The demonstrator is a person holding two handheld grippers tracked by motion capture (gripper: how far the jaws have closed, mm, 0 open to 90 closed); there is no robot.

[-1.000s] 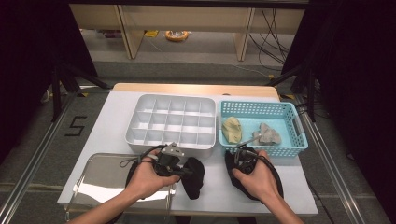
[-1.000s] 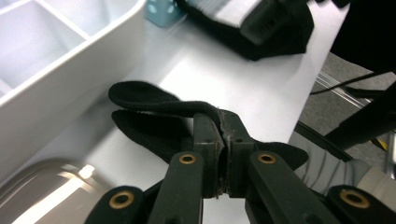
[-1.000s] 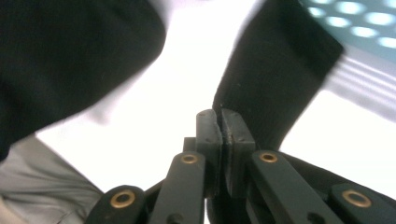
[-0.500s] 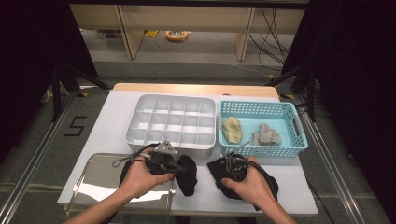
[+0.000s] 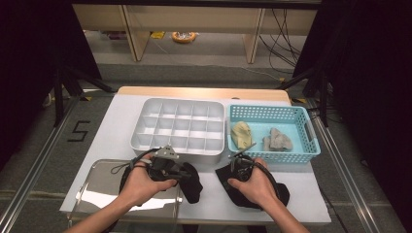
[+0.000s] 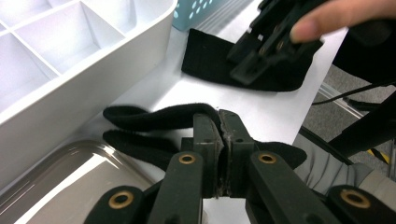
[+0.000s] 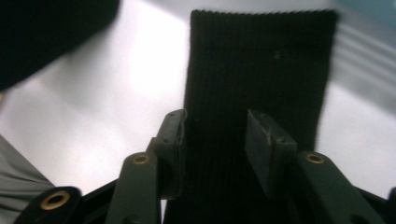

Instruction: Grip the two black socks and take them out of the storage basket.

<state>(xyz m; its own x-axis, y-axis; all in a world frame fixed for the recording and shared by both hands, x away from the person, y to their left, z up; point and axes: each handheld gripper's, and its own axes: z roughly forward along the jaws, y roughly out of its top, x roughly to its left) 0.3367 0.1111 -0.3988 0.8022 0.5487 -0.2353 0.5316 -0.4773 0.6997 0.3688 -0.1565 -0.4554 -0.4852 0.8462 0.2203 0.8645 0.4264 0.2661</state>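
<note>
My left gripper [image 5: 183, 174] lies low over the white table, shut on the folded edge of a black sock [image 5: 193, 183]. In the left gripper view the jaws [image 6: 219, 119] pinch that sock [image 6: 149, 116] tightly. A second black sock [image 5: 281, 195] lies flat on the table to the right. My right gripper [image 5: 234, 171] hangs over its cuff end. In the right gripper view its jaws [image 7: 215, 122] have just been opening and stand apart over the ribbed sock [image 7: 257, 60], with the pads not pressing on it.
A white compartment tray [image 5: 180, 145] stands behind the left hand. Right of it a teal basket [image 5: 272, 114] holds a yellowish bundle [image 5: 241, 133] and a grey one [image 5: 278, 141]. A clear plastic tray [image 5: 99, 191] sits at the front left table edge.
The right hand has slid left and dropped toward its sock, and its jaws have opened. The left gripper stays shut on its sock, barely moved.
</note>
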